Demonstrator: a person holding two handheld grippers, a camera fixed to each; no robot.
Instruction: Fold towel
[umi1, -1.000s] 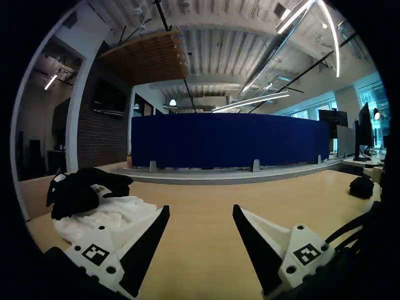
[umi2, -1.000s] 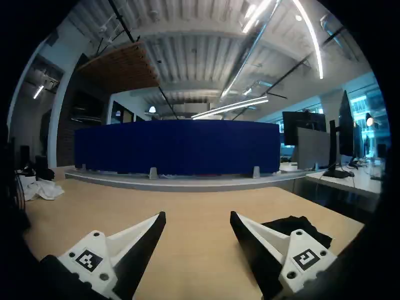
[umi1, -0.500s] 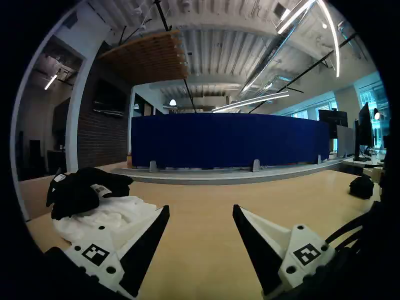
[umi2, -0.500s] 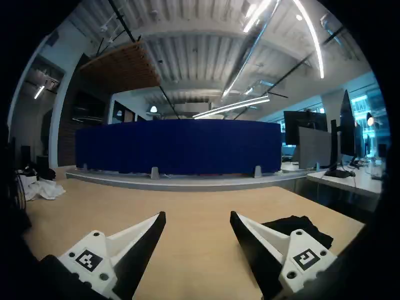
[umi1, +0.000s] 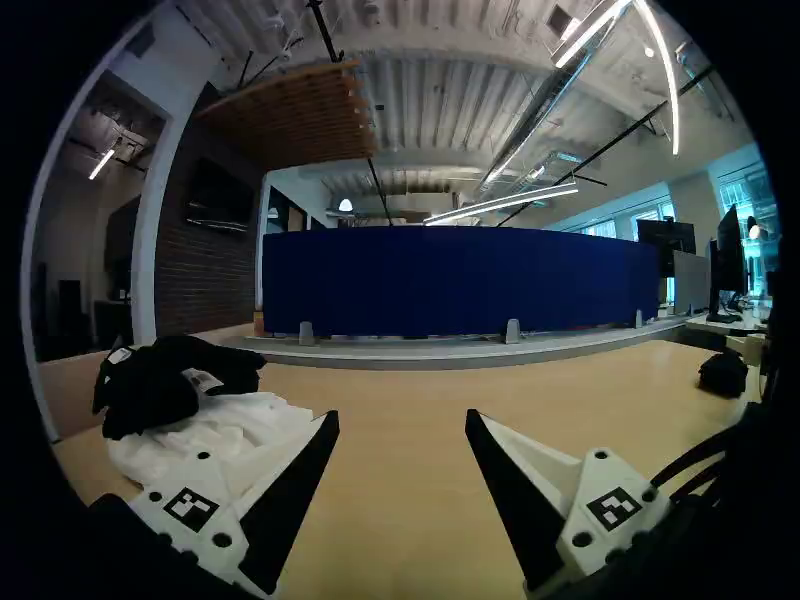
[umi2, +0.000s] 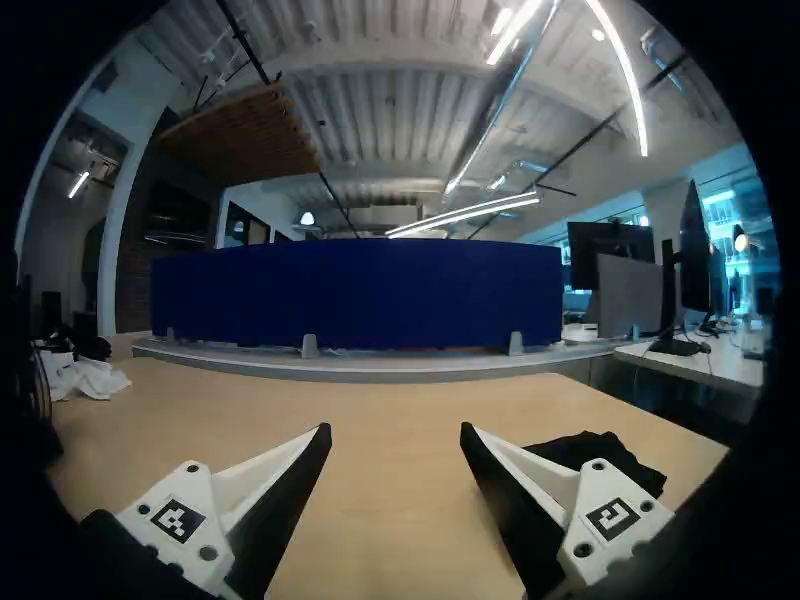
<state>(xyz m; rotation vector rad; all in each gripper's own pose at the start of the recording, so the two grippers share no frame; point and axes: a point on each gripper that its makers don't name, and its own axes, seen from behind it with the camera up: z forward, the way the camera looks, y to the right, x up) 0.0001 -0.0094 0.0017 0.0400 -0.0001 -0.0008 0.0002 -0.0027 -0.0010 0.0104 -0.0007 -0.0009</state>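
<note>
In the left gripper view, my left gripper (umi1: 400, 416) sits low over the pale wooden tabletop (umi1: 420, 400), its two white-and-black fingers spread wide with only bare wood between them. The crumpled white towel (umi1: 225, 432) lies on the table just beside and partly behind the left-hand finger. I cannot tell whether the finger touches it. A heap of black cloth (umi1: 165, 380) with small white tags rests on the towel's far side. Well apart, near the table's right edge, I see a small dark bundle (umi1: 722, 373). A long blue fabric partition (umi1: 450, 280) runs along the far side of the table.

In the right gripper view, my right gripper (umi2: 395, 430) is likewise splayed apart, gripping nothing, over the same wood. A flat black cloth (umi2: 605, 447) lies on the table just behind the right-hand finger, close to the table's corner. Far off at the left edge lies a rumpled white cloth (umi2: 92, 378), too small to make out further. Dark monitors (umi2: 620, 262) stand on a neighbouring desk to the right.
</note>
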